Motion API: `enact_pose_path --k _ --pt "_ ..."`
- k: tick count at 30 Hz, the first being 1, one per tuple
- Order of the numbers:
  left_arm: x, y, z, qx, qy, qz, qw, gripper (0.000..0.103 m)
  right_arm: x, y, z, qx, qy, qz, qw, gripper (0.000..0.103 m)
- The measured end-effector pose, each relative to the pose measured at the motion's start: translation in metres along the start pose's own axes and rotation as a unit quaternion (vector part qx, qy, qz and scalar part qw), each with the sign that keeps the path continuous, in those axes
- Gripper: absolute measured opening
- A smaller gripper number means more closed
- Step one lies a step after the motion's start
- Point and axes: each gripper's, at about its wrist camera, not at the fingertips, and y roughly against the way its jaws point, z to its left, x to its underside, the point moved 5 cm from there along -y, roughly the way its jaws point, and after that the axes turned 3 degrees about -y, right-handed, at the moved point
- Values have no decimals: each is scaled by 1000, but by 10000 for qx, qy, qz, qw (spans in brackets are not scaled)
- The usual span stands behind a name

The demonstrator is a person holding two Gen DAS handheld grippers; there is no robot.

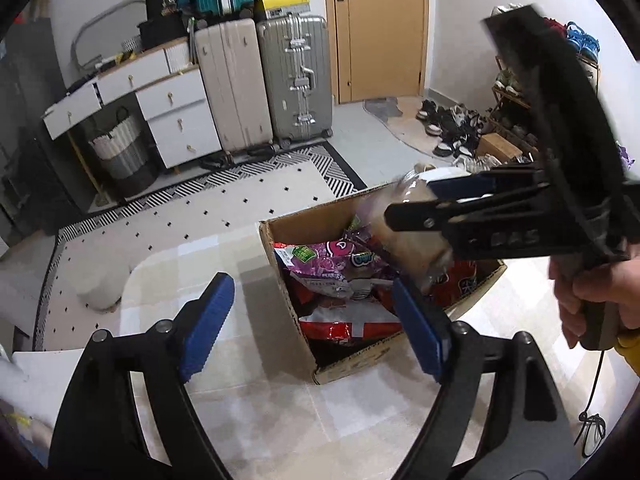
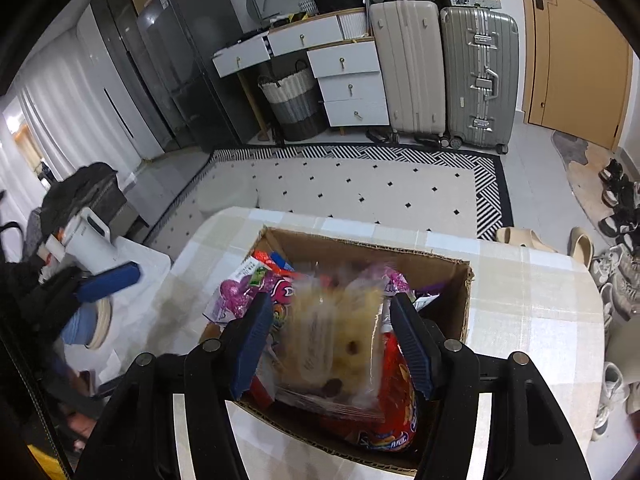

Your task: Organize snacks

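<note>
You are holding the right gripper (image 2: 332,344) directly over the box (image 2: 460,316), and its blue pads (image 2: 412,344) are sitting on either side of a clear pastry bag (image 2: 336,344); the bag is motion-blurred, so whether you are pinching it or letting it fall I cannot tell, though the pads are standing just wide enough to touch its edges. In the left wrist view the same bag is showing as a pale blur hanging off the right gripper's tips above the box, which suggests it is being carried rather than lying loose. Your left gripper (image 1: 316,324) is waiting near the box's left wall with its tongs spread wide and nothing between them. Beneath the bag, the box is already holding a red packet (image 2: 396,412), purple packets (image 2: 240,294) and a few more wrappers toward the back wall. The box is sitting on the checked table (image 2: 540,320), and beyond the table edge the rug (image 2: 360,184) and suitcases (image 2: 480,76) are lying well apart from the work. By my reading you are in the middle of the packing step, one snack going into the box. The next move is calling for a low, steady drop: bring the bag down inside the walls before you spread the pads, so that it settles flat on the red packet instead of catching the cardboard rim.
</note>
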Motion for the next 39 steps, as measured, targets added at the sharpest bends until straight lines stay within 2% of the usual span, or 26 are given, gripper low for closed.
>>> enact_pose_path --k 2,9,15,17,21,26,29,31,35,39 --pt "2 11 -4 -110 27 -68 9999 80 1 0 3 103 84 9 9999 69" --pt "6 47 -12 -303 40 -233 9993 80 3 30 13 159 209 -292 9992 69" --pt "9 93 -17 -420 171 -410 9981 80 6 72 26 74 194 -564 9982 69" --pt "9 111 -21 -443 176 -471 9978 81 10 87 32 41 223 -652 9976 75" --pt "10 151 -28 -562 189 -670 9960 85 19 122 49 -28 368 -854 9957 78" --pt "16 203 -41 -708 232 -939 9928 90 40 168 70 -41 519 -1134 9922 87" --pt "22 235 -50 -794 265 -1113 9903 102 53 196 78 -111 517 -1285 9903 87" --pt "27 261 -59 -792 272 -1279 9882 102 63 218 85 -177 519 -1406 9885 87" --pt "33 304 -72 -811 249 -1457 9857 102 84 256 100 -167 612 -1644 9844 94" --pt "49 349 -83 -919 318 -1688 9808 102 109 291 110 -246 638 -1890 9796 95"
